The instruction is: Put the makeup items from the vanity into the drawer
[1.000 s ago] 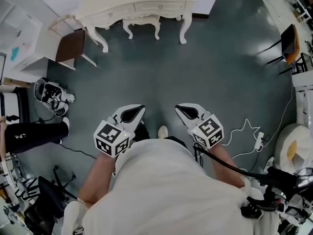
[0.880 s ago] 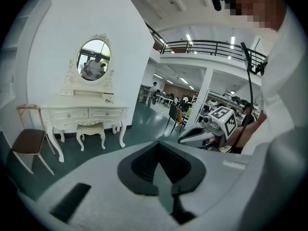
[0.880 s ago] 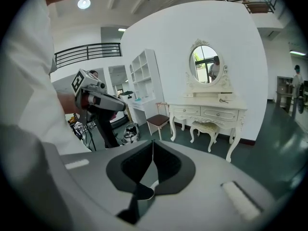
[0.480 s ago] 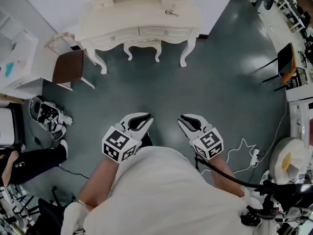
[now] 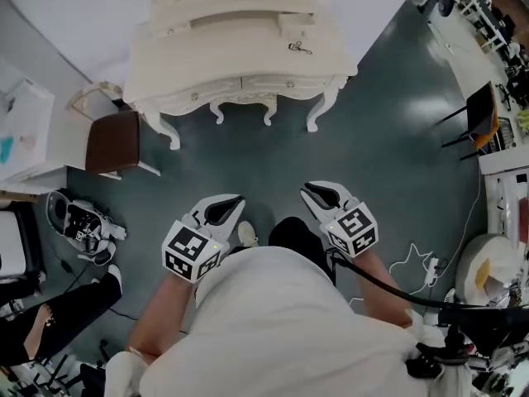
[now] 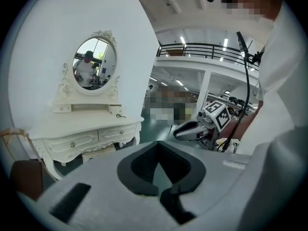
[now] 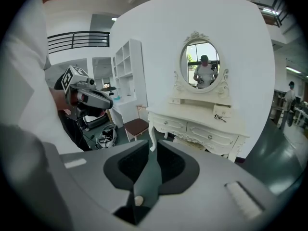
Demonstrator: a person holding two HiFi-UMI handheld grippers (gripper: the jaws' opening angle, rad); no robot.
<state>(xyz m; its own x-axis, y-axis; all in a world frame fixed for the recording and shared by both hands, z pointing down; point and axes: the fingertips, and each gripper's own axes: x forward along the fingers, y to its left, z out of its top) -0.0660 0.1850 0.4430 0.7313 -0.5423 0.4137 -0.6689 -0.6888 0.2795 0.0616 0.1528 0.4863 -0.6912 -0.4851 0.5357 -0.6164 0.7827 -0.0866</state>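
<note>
The cream vanity (image 5: pixel 240 64) stands against the wall ahead, with an oval mirror (image 7: pixel 200 64) and two shut front drawers (image 5: pixel 289 83). On its top lie a small dark makeup tool (image 5: pixel 299 49) and a small white box (image 5: pixel 295 25). Both grippers hang over the grey floor, well short of the vanity. My left gripper (image 5: pixel 238 198) has its tips together and holds nothing (image 6: pixel 157 142). My right gripper (image 5: pixel 307 188) shows a narrow gap (image 7: pixel 149 146); its jaws have just been opening, and nothing is between them.
A brown-seated chair (image 5: pixel 116 143) stands left of the vanity, beside a white shelf unit (image 5: pixel 21 131). A pair of shoes (image 5: pixel 78 226) and a person's leg (image 5: pixel 58 321) are at the left. Cables (image 5: pixel 421 263) trail on the floor at the right, near a black chair (image 5: pixel 479 114).
The vanity has come further into view and nearer, its top and mirror base now showing. Both grippers have travelled forward towards it together, still side by side.
</note>
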